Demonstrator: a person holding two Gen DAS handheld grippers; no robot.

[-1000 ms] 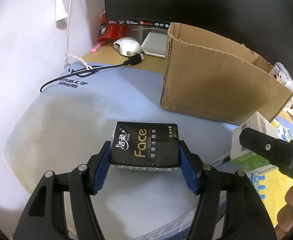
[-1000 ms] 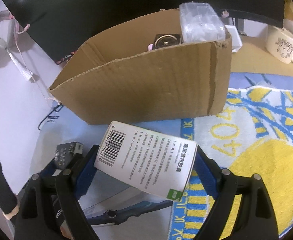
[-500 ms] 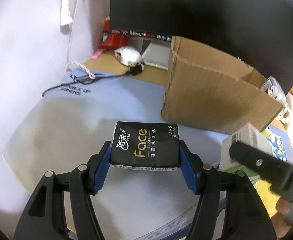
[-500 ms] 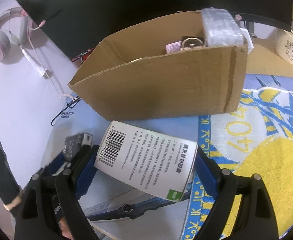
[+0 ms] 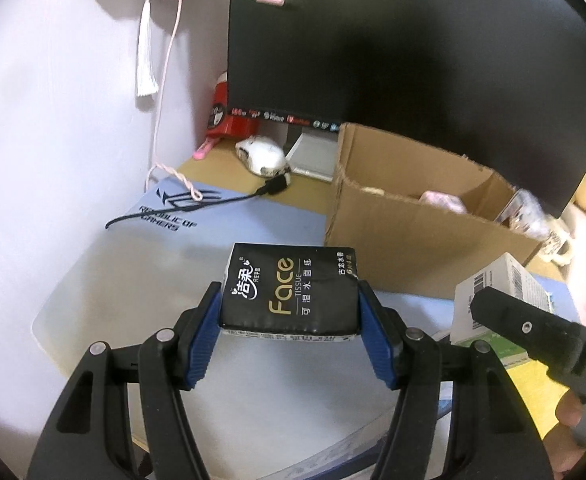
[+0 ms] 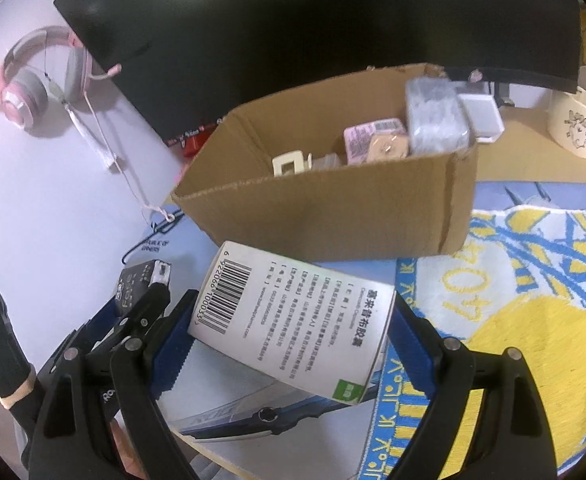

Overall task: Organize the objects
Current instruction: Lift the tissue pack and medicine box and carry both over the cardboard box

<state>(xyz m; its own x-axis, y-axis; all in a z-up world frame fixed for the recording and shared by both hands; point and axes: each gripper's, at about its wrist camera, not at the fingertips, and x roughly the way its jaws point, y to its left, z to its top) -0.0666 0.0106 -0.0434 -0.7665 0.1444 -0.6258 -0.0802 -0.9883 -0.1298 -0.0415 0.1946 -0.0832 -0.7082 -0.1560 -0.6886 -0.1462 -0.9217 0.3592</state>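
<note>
My left gripper (image 5: 289,312) is shut on a black "Face" tissue pack (image 5: 289,288), its blue pads pressing both short ends, held above the blue desk mat. My right gripper (image 6: 293,316) is shut on a white medicine box (image 6: 293,316) with a barcode, tilted between the pads. An open cardboard box (image 6: 333,208) stands just beyond both, with several small items inside, among them a pink packet (image 6: 373,142) and a clear wrapped pack (image 6: 437,120). In the left wrist view the cardboard box (image 5: 425,236) is to the right, and the white box (image 5: 493,300) sits in the other gripper at lower right.
A black monitor (image 5: 413,40) rises behind the box. Pink headphones (image 6: 37,84) hang on the wall at left. A white mouse (image 5: 261,154) and a cable lie behind the mat. A yellow-and-blue towel (image 6: 513,300) lies at right, a cream mug (image 6: 577,128) beyond it.
Both grippers have risen with their loads and tilted up. The inside of the cardboard box and the headphones have come into view.
</note>
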